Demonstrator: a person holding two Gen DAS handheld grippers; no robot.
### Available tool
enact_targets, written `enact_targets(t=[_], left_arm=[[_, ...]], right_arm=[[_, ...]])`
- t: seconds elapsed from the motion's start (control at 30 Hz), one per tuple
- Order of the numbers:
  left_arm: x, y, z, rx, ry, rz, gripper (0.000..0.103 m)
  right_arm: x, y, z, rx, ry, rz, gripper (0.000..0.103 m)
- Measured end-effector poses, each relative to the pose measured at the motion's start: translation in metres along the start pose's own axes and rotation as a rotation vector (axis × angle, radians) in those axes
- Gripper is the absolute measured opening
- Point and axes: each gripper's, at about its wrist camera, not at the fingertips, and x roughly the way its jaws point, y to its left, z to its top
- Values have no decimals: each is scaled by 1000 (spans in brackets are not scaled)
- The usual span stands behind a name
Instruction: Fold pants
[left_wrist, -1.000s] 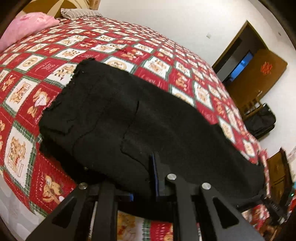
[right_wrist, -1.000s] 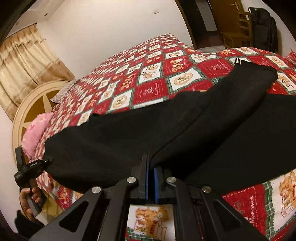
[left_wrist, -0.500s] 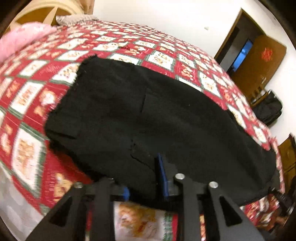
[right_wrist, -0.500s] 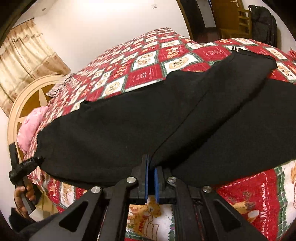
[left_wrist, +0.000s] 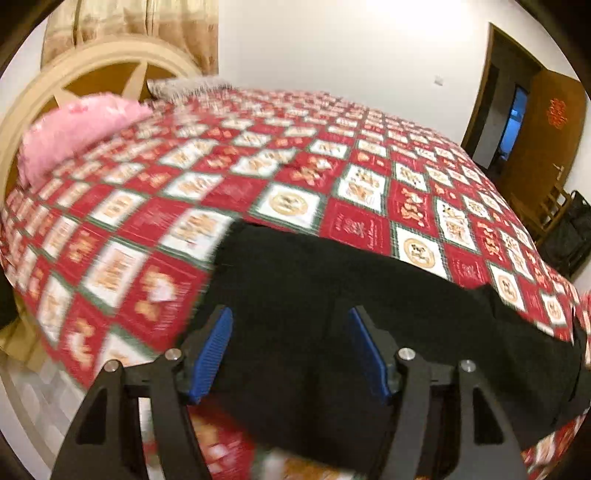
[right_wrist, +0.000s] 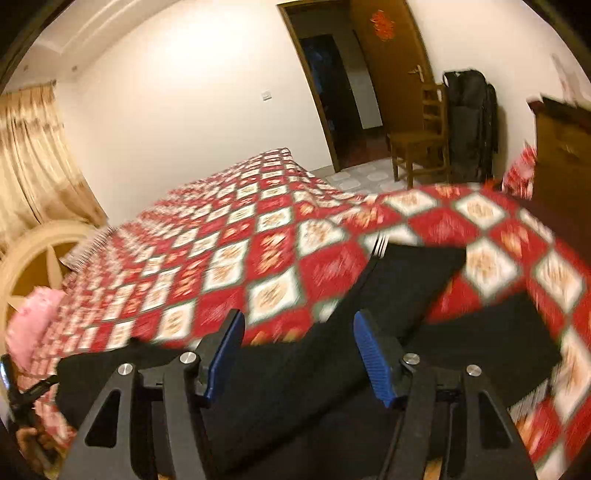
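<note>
Black pants lie flat on the red checked bedspread, near its front edge. My left gripper is open and empty above the waist end, its blue pads apart. In the right wrist view the pants spread from the lower left to two legs at the right, one leg end further back. My right gripper is open and empty above them. The left gripper also shows at the far left edge of the right wrist view.
A pink pillow and a round wooden headboard are at the bed's head. A wooden chair, a black bag, an open door and a dark cabinet stand beyond the bed's foot.
Both grippers have let go of the pants and opened. Both have lifted and tilted up, so more of the room shows. The pants now rest on the bed.
</note>
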Motion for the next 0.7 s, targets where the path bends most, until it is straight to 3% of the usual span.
enact_targets(t=[0.13,0.2,0.33,0.4,0.47,0.5,0.53,0.6,0.63,0.7], left_arm=[[31,-17,-6,-27,74,7,68],[36,-23,-13,-7,75,56,68],[33,-35,-20,76,56,120,68],[33,-35,-21,89,58,123,69],[33,-34,-20,81,59,120,69],[34,-34,-20,79,60,122,70],[34,-34,-20,80,61,126,71],[36,-37,-20,90,66,138,73],[37,-38,-20,94,69,143,73],[40,-39,-19,97,74,143,74]], right_arm=[[70,-20,33,48,119,-78,63],[111,-27,41,59,185,-166,63],[155,-39,39,7,224,-357,63],[169,-50,30,47,299,-327,63],[165,-54,29,41,287,-324,61],[166,-53,30,18,292,-329,49],[167,-52,31,-12,300,-339,31],[166,-54,32,-19,318,-278,10],[164,-54,34,-6,316,-270,5],[147,-60,36,38,273,-223,5]])
